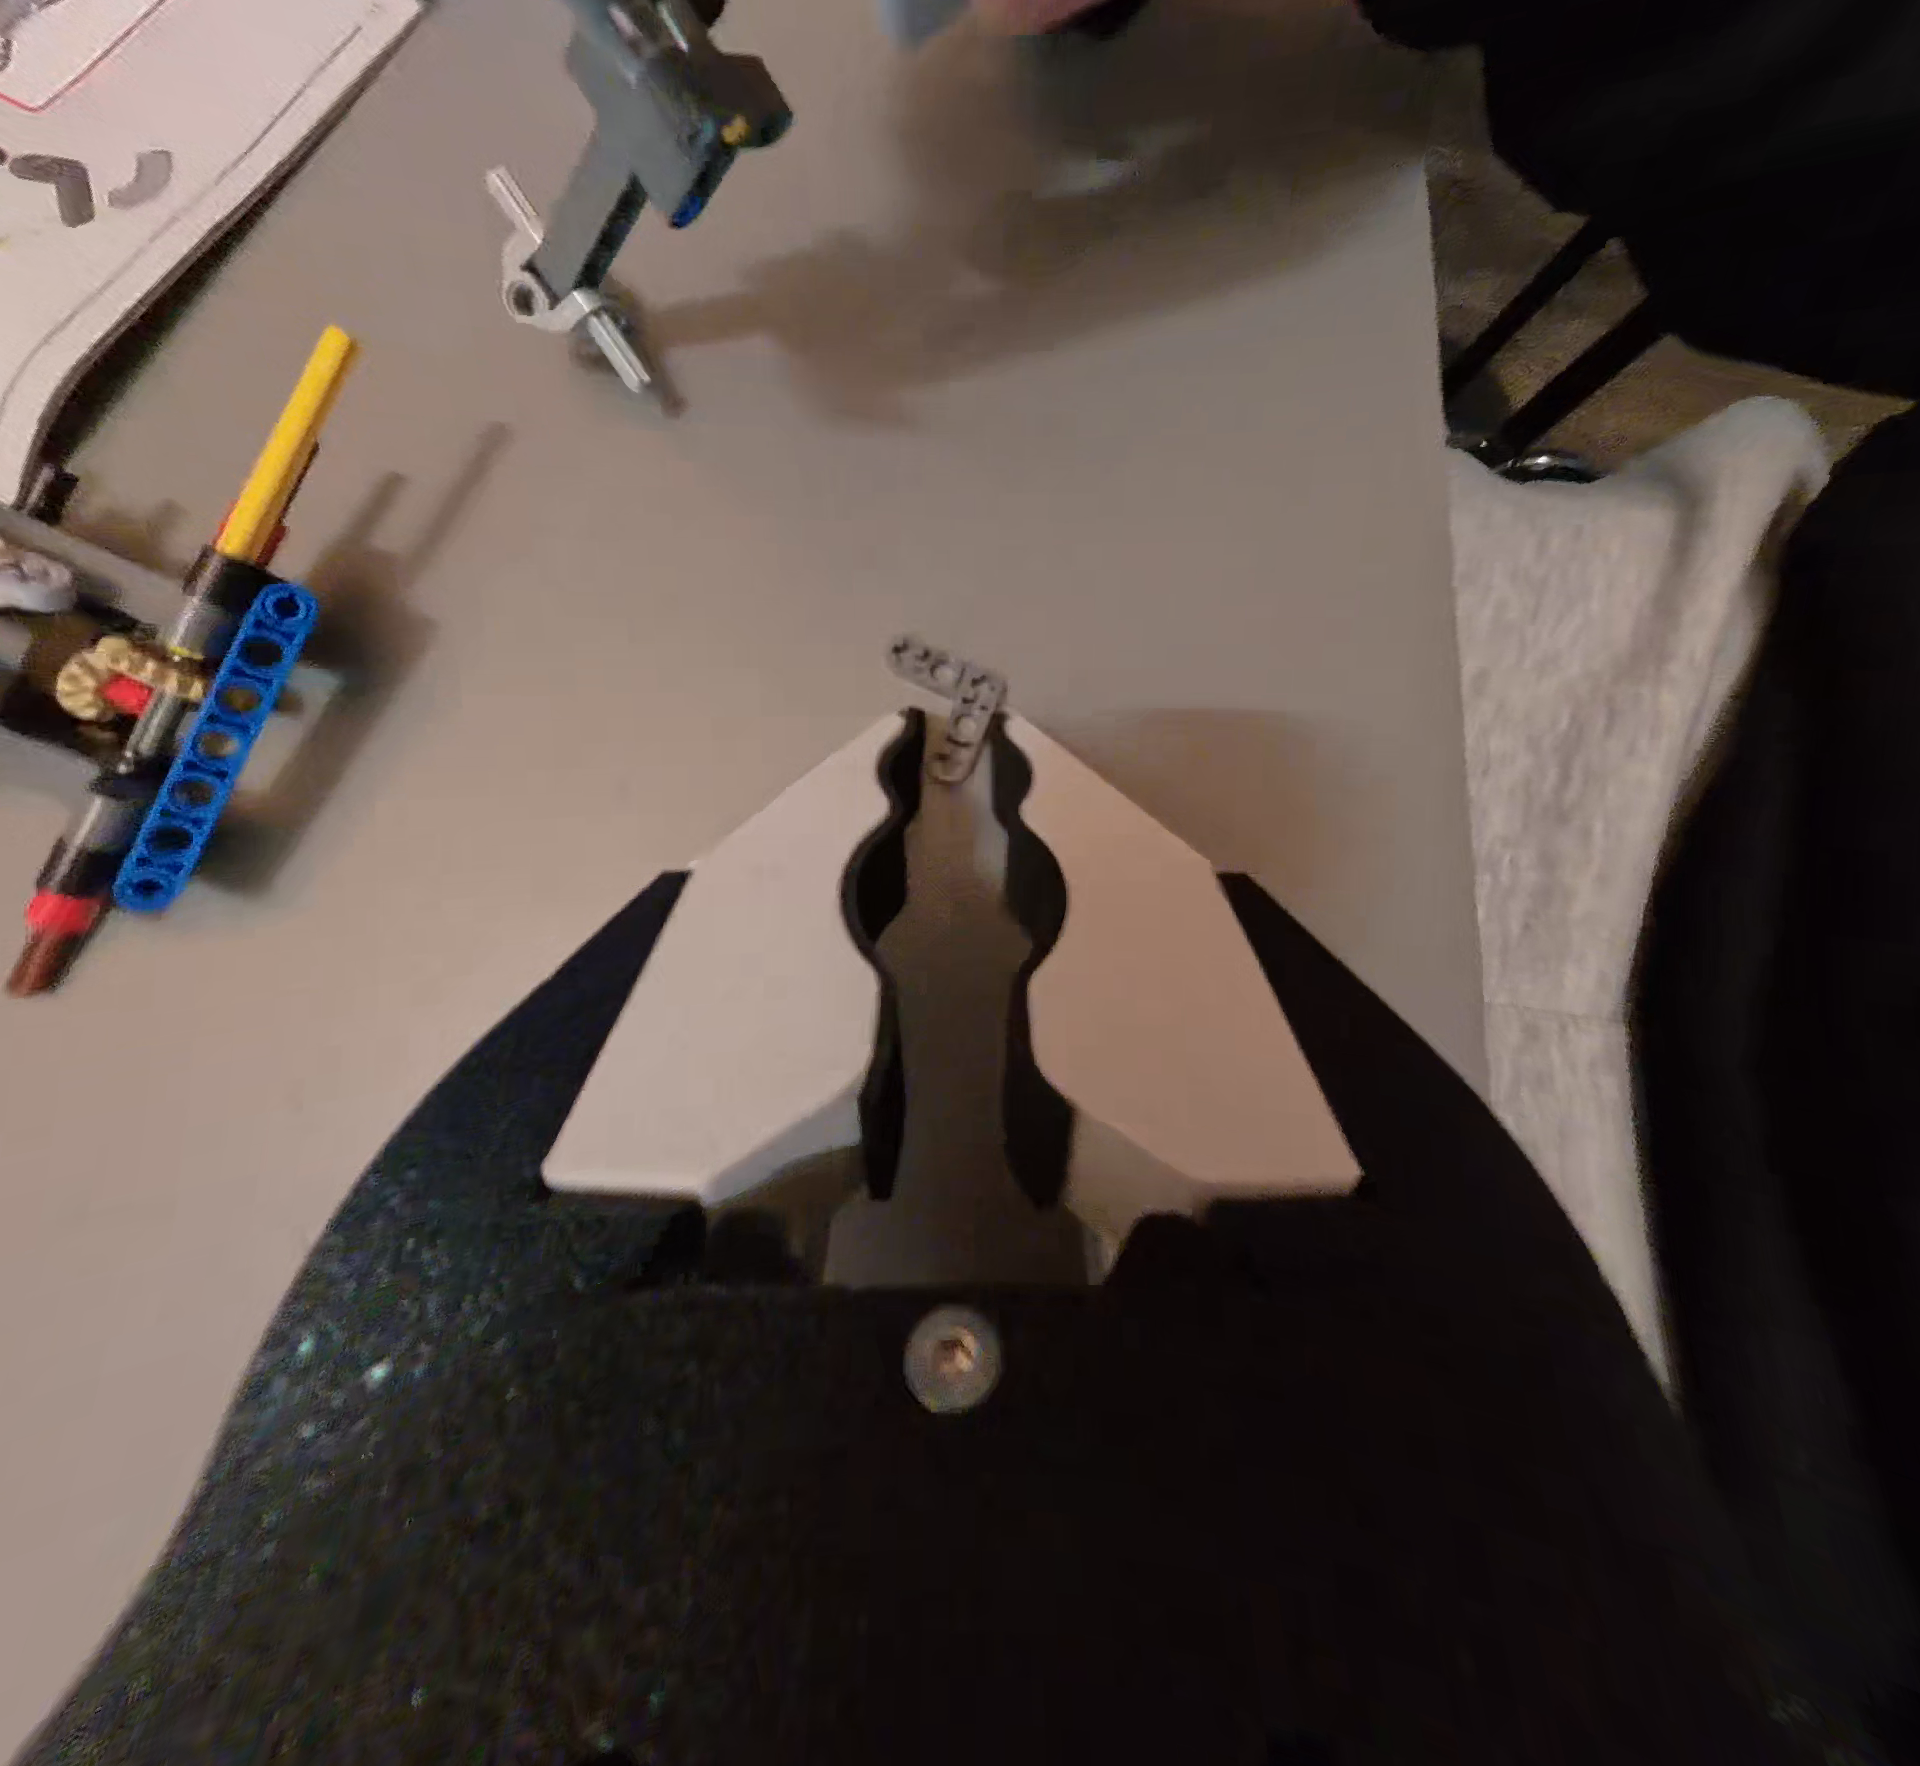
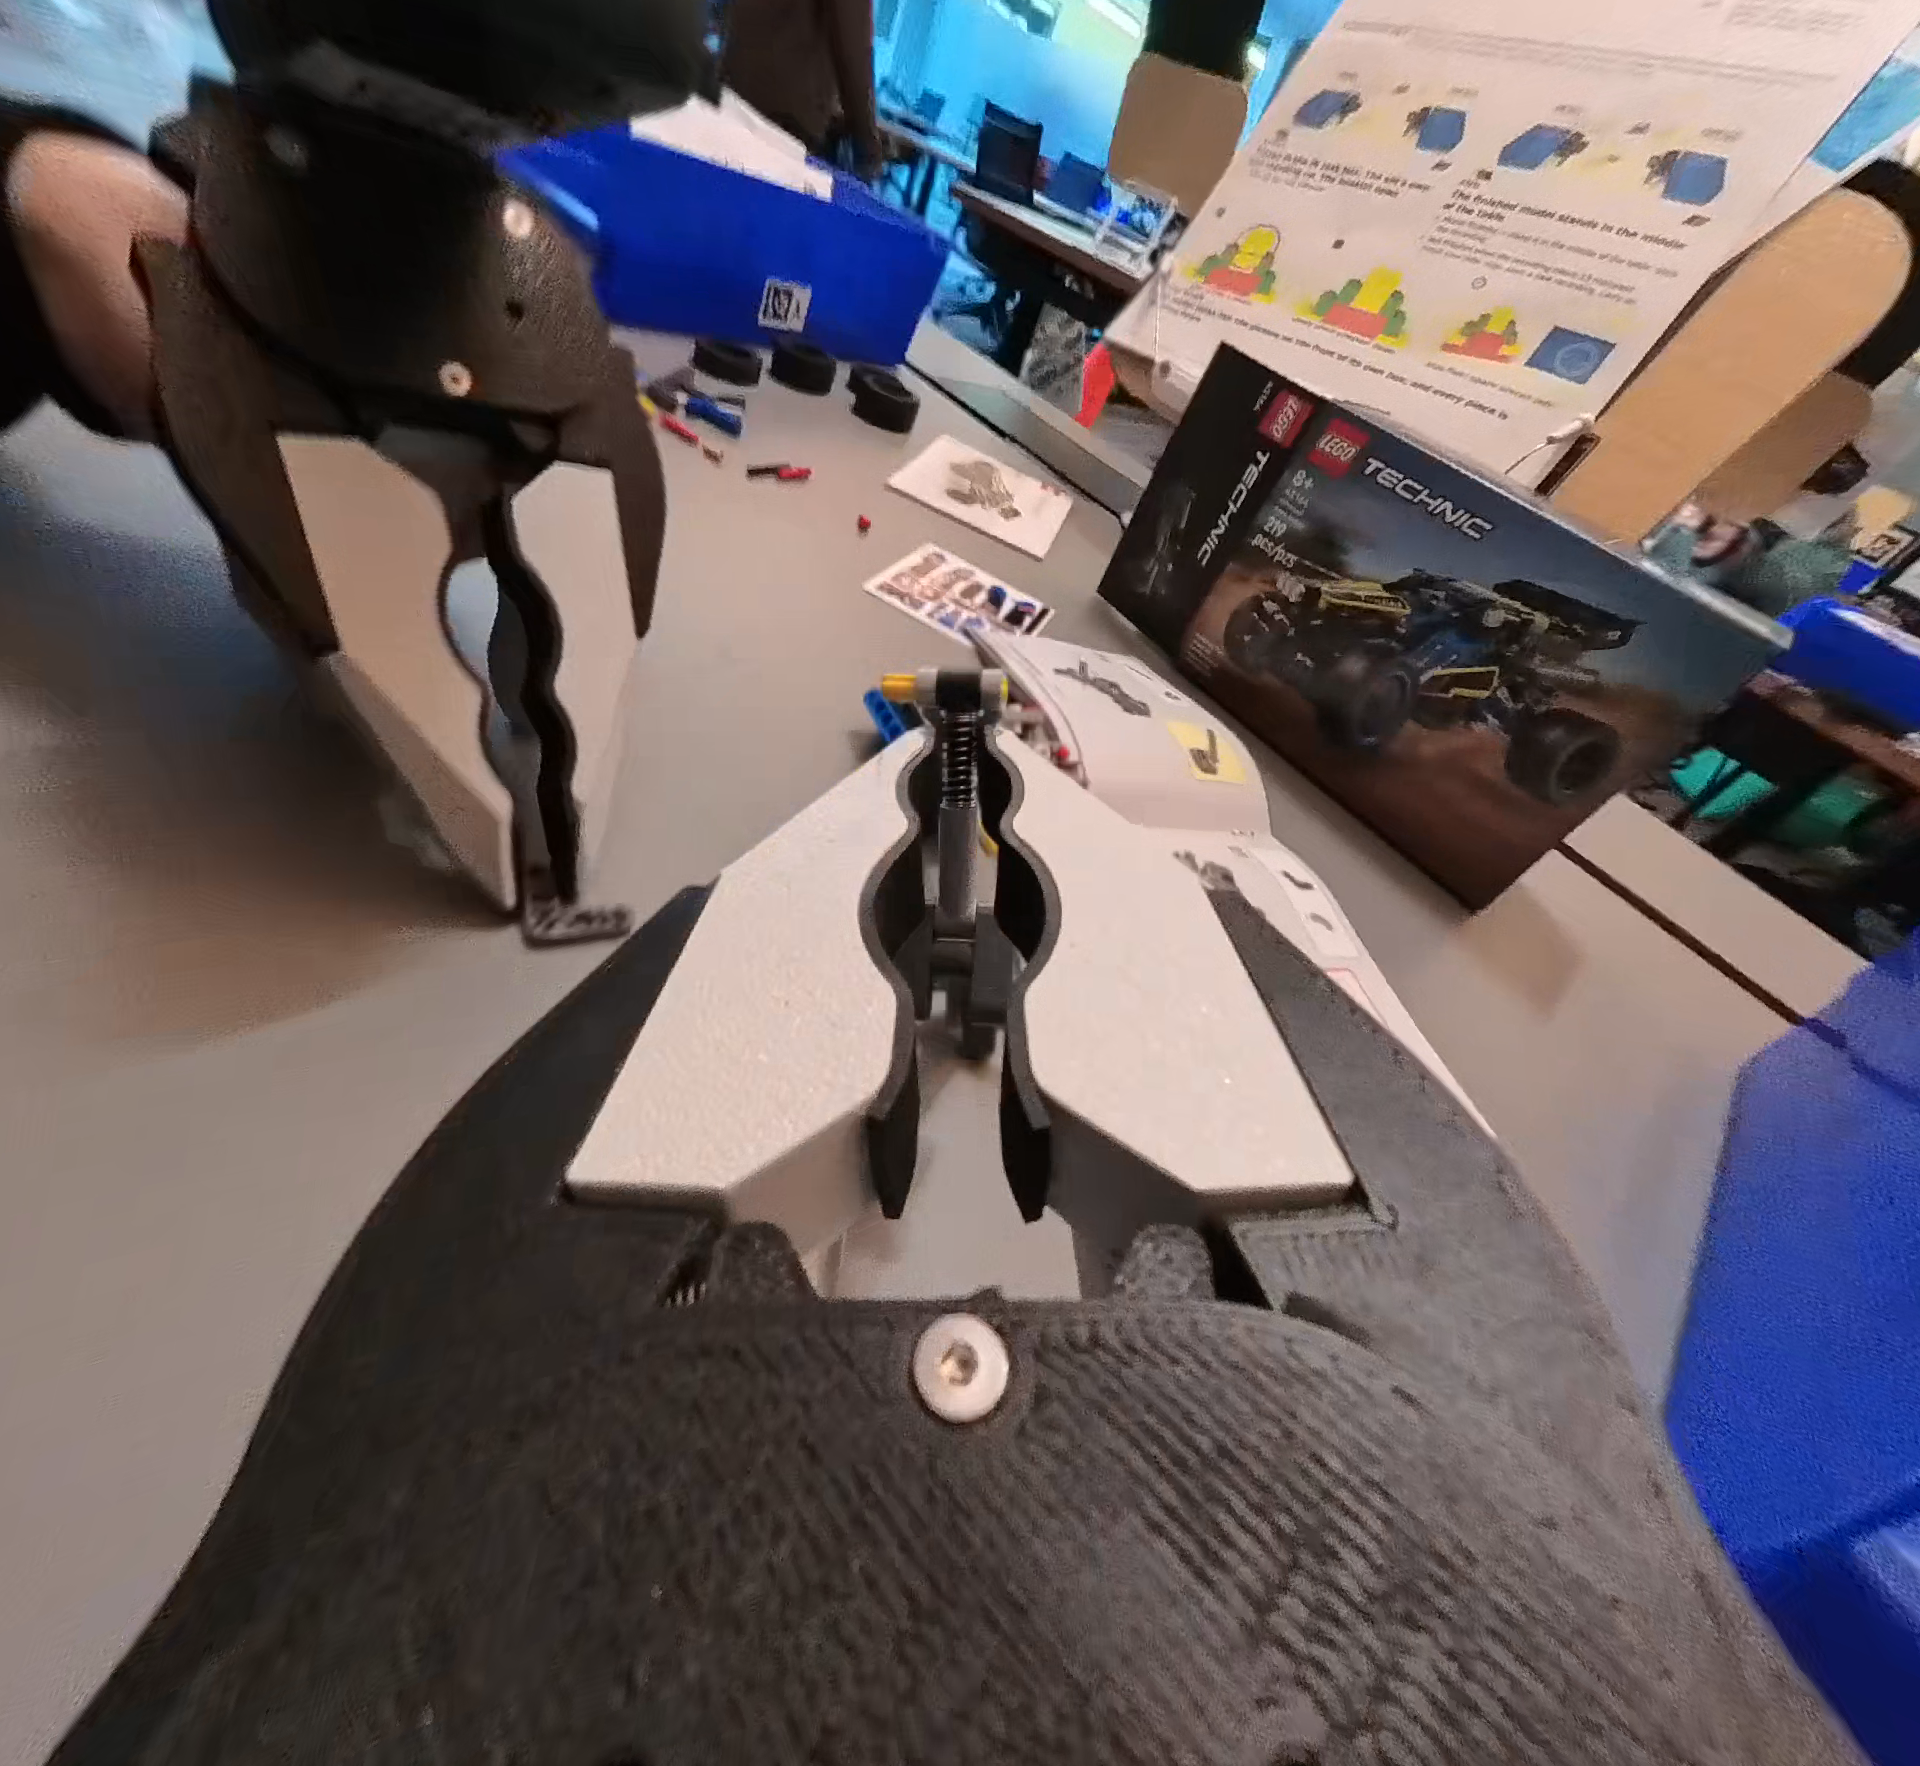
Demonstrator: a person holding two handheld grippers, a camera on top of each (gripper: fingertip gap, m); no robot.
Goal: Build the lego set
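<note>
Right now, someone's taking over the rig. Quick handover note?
Left gripper: shut on a small grey L-shaped piece, tips down at the table.
Right gripper: shut on a shock-absorber subassembly, held above the table.
Blue-beam chassis part with yellow axle sits beside the instruction booklet. Loose tyres and pins lie farther back, near the blue bin.
Done: small subassemblies only. Left: joining them, wheels, the rest.

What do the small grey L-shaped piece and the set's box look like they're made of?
The grey L-shaped piece, pinched at the tip of the left gripper, looks like hard moulded plastic with a matte finish: thin, flat, with crisp round holes. The box seems to be printed cardboard with a slight gloss, going by its sharp folded edges and photo-printed faces.
</note>
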